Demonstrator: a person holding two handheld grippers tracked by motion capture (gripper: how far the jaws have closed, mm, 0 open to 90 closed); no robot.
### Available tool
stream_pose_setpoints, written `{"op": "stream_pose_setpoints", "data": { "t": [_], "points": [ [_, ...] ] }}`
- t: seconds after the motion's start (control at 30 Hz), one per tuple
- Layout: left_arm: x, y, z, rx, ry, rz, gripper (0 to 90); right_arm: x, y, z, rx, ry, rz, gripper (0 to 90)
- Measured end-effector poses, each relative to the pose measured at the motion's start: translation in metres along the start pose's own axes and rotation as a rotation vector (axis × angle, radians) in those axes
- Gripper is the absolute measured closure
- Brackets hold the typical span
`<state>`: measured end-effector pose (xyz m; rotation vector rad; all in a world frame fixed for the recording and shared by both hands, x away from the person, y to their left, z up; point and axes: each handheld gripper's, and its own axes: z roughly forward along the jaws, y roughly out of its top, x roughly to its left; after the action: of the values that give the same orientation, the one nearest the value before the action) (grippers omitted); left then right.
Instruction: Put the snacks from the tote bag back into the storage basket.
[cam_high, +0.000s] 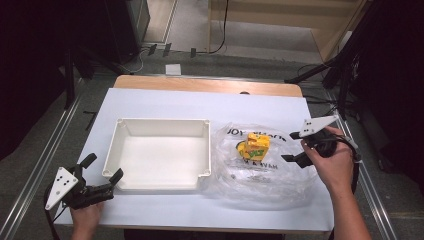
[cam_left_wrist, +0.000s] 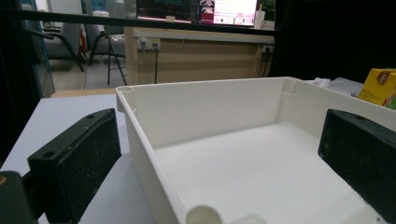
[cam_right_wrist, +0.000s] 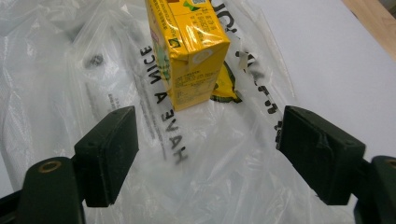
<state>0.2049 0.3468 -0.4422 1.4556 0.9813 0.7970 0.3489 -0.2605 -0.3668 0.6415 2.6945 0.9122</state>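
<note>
Worktop (cam_high: 150, 102): white, frame centre.
Left tool (cam_left_wrist: 219, 154): spread astride tray (cam_left_wrist: 140, 135) corner.
Right tool (cam_right_wrist: 205, 154): spread; probably approaching carton (cam_right_wrist: 189, 46) on bag (cam_right_wrist: 56, 93); close squarely.

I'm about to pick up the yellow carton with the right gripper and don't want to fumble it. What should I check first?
1. Right gripper open: ok, jaws spread wide.
2. Carton lined up between the jaws: ok, ahead of them, not yet between.
3. Plastic bag clear of the grip: not ok, it lies under the carton and jaws.
4. Tray empty: ok.
5. Left gripper out of the way: ok, open at the tray's near left corner.
6. Carton full or empty: cannot tell.
</note>
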Motion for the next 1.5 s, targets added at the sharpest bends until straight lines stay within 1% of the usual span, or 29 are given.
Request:
{"op": "stream_pose_setpoints", "data": {
  "t": [0.1,0.17,0.2,0.33,0.43,0.47,0.57,0.73,0.8,0.87,0.97,1.37,1.47,1.5],
  "points": [
    [0.000,0.000,0.000,0.002,-0.001,0.003,0.0,-0.001,0.006,0.002,0.026,0.006,-0.013,22.5],
    [0.000,0.000,0.000,0.003,0.000,0.004,0.0,-0.002,0.007,0.003,0.029,0.005,-0.014,23.4],
    [0.000,0.000,0.000,0.005,-0.001,0.006,0.0,-0.002,0.010,0.005,0.037,0.011,-0.024,26.6],
    [-0.001,0.000,0.001,0.007,-0.003,0.010,0.0,-0.004,0.016,0.010,0.063,0.011,-0.056,29.2],
    [-0.001,0.000,0.001,0.007,-0.003,0.010,0.0,-0.004,0.022,0.013,0.079,0.018,-0.064,30.9],
    [-0.001,0.000,0.001,0.006,-0.003,0.010,0.0,-0.004,0.023,0.014,0.081,0.017,-0.071,31.0],
    [-0.001,0.000,0.000,0.006,-0.003,0.010,0.0,-0.004,0.029,0.016,0.087,0.030,-0.072,31.7],
    [-0.001,0.000,0.000,0.006,-0.005,0.010,0.0,-0.004,0.038,0.021,0.108,0.054,-0.106,31.4],
    [-0.001,0.000,0.000,0.006,-0.004,0.010,0.0,-0.004,0.041,0.023,0.121,0.054,-0.115,31.4],
    [-0.001,0.000,0.000,0.005,-0.005,0.010,0.0,-0.004,0.044,0.025,0.123,0.068,-0.127,31.5],
    [-0.001,0.000,0.000,0.005,-0.005,0.009,0.0,-0.003,0.048,0.029,0.140,0.076,-0.141,31.5],
    [-0.001,0.000,0.000,0.006,-0.006,0.009,0.0,-0.001,0.067,0.047,0.201,0.095,-0.182,33.4],
    [-0.001,0.000,0.000,0.006,-0.007,0.010,0.0,0.000,0.072,0.052,0.216,0.100,-0.199,33.9],
    [0.000,0.000,0.000,0.006,-0.008,0.011,0.0,0.001,0.073,0.053,0.227,0.102,-0.192,34.2]
  ]
}}
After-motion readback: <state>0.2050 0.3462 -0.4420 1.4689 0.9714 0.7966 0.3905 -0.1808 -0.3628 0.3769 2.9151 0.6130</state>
